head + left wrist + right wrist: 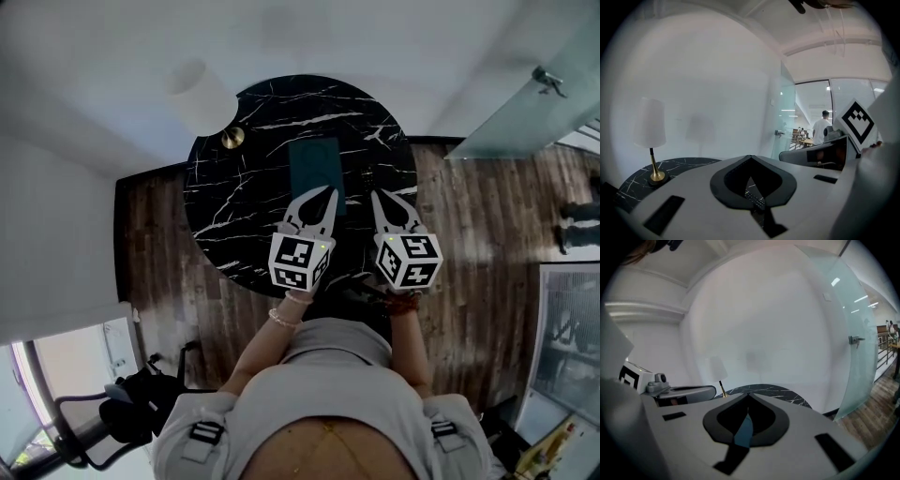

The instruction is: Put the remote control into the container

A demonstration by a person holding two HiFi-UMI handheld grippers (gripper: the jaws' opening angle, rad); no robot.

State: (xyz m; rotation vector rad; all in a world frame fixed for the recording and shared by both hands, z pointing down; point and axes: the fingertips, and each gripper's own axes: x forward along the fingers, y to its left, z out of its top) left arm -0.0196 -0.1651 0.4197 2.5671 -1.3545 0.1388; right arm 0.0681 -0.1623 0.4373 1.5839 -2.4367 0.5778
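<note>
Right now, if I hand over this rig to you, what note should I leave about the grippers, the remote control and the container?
Left gripper: shut, empty.
Right gripper: shut, empty. Both hover over the near side of the table.
Container: teal, mid-table, just past the left gripper's tips; no remote shows in it.
Remote control: seen only through the gap behind the left jaws, lying below them.
Done: nothing yet.
Left: open the jaws, grasp the remote, put it into the container.
</note>
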